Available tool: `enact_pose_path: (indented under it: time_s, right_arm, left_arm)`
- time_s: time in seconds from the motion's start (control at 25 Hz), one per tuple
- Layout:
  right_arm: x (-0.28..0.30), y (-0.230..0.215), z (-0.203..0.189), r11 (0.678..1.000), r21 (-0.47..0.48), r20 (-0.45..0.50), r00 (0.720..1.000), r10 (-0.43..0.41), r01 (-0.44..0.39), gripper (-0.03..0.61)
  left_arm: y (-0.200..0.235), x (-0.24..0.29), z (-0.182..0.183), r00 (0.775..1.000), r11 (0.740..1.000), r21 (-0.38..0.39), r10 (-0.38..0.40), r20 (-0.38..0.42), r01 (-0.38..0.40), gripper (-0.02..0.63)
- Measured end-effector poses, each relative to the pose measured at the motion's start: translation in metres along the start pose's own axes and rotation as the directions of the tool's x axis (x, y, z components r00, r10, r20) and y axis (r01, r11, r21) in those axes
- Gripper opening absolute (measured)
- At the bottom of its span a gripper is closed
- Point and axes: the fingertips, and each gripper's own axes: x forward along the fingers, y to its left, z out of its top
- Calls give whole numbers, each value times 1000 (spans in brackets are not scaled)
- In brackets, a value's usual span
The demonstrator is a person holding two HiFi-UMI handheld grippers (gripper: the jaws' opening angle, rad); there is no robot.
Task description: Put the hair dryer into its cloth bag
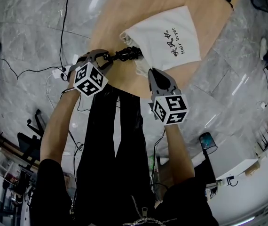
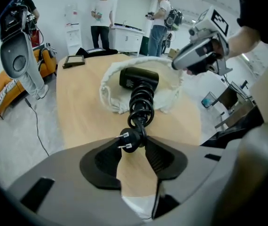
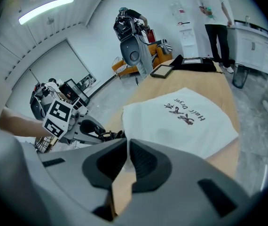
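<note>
The white cloth bag (image 1: 171, 36) printed "Hair Dryer" lies on the wooden table (image 1: 124, 8). In the left gripper view its open mouth (image 2: 113, 86) faces me, with the black hair dryer (image 2: 138, 77) lying partly inside. The coiled black cord (image 2: 142, 105) trails out of the mouth to its plug (image 2: 128, 141). My left gripper (image 2: 136, 144) is shut on that plug, near the table's front edge (image 1: 106, 58). My right gripper (image 1: 151, 73) is shut on the rim of the bag at the mouth, a thin fold of white cloth between its jaws (image 3: 127, 142).
A tablet-like black slab (image 2: 74, 60) and dark cloth lie at the table's far end. Two people (image 2: 103, 13) stand beyond it by a white counter. Cables (image 1: 30, 72) run over the grey floor on the left. A small bin (image 1: 208, 142) stands on the right.
</note>
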Motion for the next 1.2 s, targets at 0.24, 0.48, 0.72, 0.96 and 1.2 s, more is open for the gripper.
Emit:
enact_pose_path:
  time_s: [0.24,0.48,0.72,0.96,1.2]
  right_arm:
    - [1,4,0,1000,-4,0,1000,7,-7,32]
    - [-1,6,2,1000,-5,-1,1000,5,-5,32]
    - [-2,9,1,1000,10,1,1000,9,-9,32]
    - [-2,15,4,1000,13,5,1000,22,-22,32]
    - [0,17,4,999,28,6,1000,27,-27,32]
  left_arm:
    - [-4,0,23,999,1000,24,7,54,-8,164]
    - [-7,12,50,997,999,53,-15,75,11,164]
    - [-5,24,70,996,998,62,-27,87,22,164]
    - [-3,32,86,995,996,84,-42,95,34,164]
    - [3,39,94,995,992,113,-57,81,47,164]
